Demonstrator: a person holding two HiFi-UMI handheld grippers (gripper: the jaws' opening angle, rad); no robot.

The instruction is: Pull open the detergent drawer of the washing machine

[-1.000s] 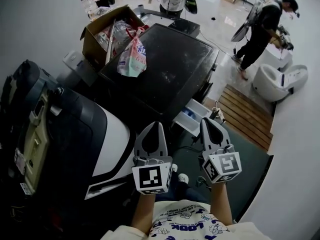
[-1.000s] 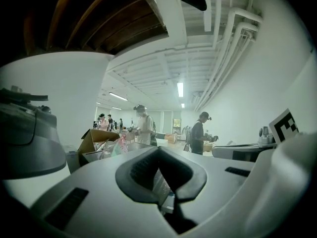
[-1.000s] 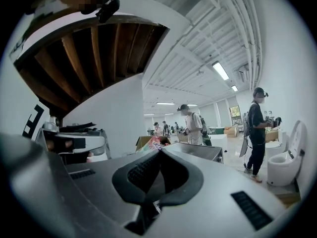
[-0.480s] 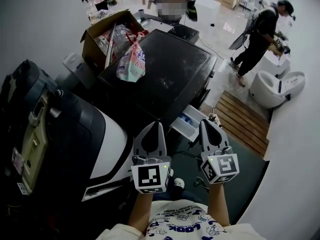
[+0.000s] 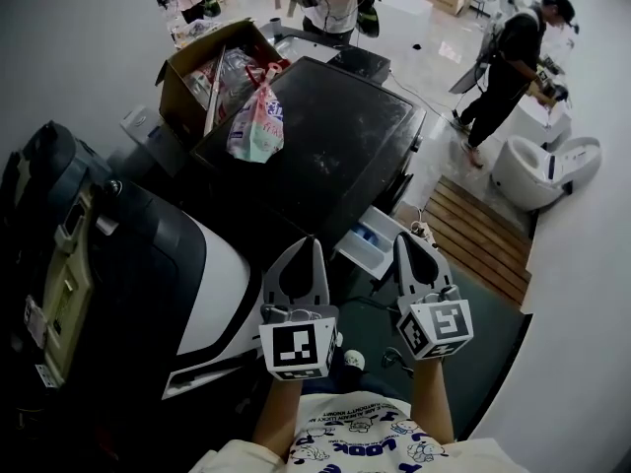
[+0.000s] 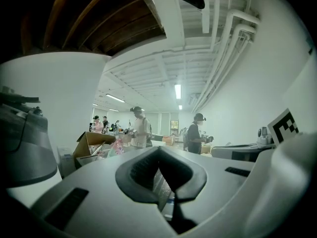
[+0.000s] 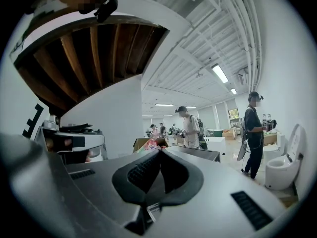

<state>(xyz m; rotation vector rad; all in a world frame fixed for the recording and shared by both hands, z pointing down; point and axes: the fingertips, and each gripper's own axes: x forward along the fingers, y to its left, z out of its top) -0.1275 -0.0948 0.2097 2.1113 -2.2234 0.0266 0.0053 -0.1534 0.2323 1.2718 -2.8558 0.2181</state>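
Detergent drawer (image 5: 372,241) already juts from the washing machine (image 5: 325,136) front, blue insert showing, btwn & just beyond both tips; left tongs (image 5: 315,246) & right tongs (image 5: 405,240) clenched, empty; pull looks done; next prob. back off w/o bumping it.

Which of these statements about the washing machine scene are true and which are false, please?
1. The detergent drawer stands pulled out of the washing machine. True.
2. The right gripper has its jaws wide apart. False: they are together, with nothing held.
3. A pinkish plastic bag sits on the washing machine's top. True.
4. The cardboard box is empty. False: it is filled with packets.
5. The left gripper is clamped on the drawer. False: it is shut on nothing, apart from the drawer.
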